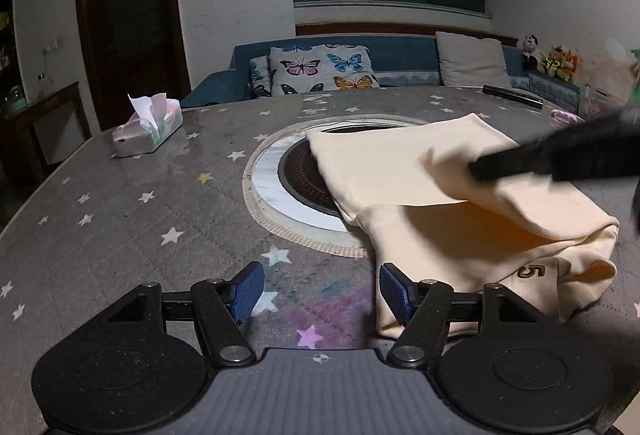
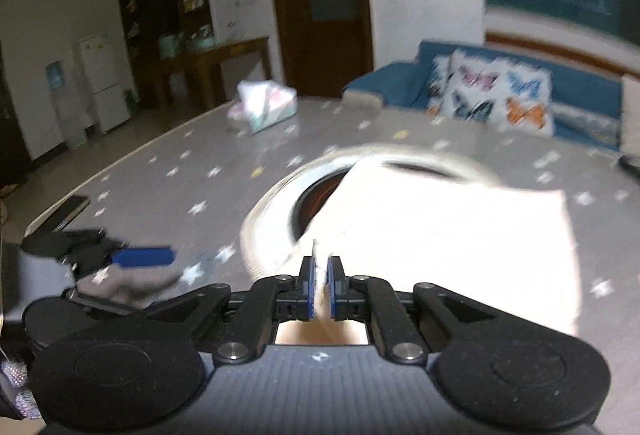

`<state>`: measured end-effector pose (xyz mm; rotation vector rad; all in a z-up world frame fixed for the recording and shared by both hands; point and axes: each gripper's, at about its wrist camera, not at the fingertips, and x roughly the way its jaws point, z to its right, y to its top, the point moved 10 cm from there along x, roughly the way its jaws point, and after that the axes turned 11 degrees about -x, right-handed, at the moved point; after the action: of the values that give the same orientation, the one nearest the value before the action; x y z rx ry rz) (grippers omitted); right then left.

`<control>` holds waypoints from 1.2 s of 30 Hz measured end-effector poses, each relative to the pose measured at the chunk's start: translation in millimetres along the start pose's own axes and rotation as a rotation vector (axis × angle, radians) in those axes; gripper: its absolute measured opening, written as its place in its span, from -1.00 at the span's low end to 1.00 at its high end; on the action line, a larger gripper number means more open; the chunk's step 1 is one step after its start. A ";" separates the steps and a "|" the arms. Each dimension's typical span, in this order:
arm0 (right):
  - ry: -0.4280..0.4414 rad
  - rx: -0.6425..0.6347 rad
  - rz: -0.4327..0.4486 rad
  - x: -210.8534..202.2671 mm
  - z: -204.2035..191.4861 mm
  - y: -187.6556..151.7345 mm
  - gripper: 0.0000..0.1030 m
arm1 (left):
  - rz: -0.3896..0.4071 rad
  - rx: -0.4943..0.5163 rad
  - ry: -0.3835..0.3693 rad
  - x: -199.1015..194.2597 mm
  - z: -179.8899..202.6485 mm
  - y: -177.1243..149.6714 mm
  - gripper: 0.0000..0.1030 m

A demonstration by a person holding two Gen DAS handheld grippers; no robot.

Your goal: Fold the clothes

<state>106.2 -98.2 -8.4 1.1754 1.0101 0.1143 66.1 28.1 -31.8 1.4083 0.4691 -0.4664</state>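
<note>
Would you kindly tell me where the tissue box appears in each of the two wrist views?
Left wrist view: the tissue box sits at the left on the far side of the table.
Right wrist view: the tissue box, blurred, sits upper centre-left at the table's far edge.
Shared landmark: the butterfly pillow on the sofa.

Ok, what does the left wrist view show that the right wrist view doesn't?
Only the left wrist view: the open left gripper with nothing between its pads, the number 5 printed on the cream garment, the plush toys on the sofa, and a remote control.

Only the right wrist view: the right gripper shut on a fold of the garment, a phone at the table edge, and a white fridge.

Both: the garment, the round inset cooktop, the tissue pack and the butterfly cushion.
</note>
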 end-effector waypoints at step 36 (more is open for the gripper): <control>-0.224 0.145 -0.061 -61.6 144.2 -78.8 -0.74 | -0.067 0.090 -0.138 13.8 59.1 2.3 -0.93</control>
<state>139.8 -268.8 -31.8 1.2565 0.8658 -0.1389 80.8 -30.9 -31.7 1.4389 0.3884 -0.6417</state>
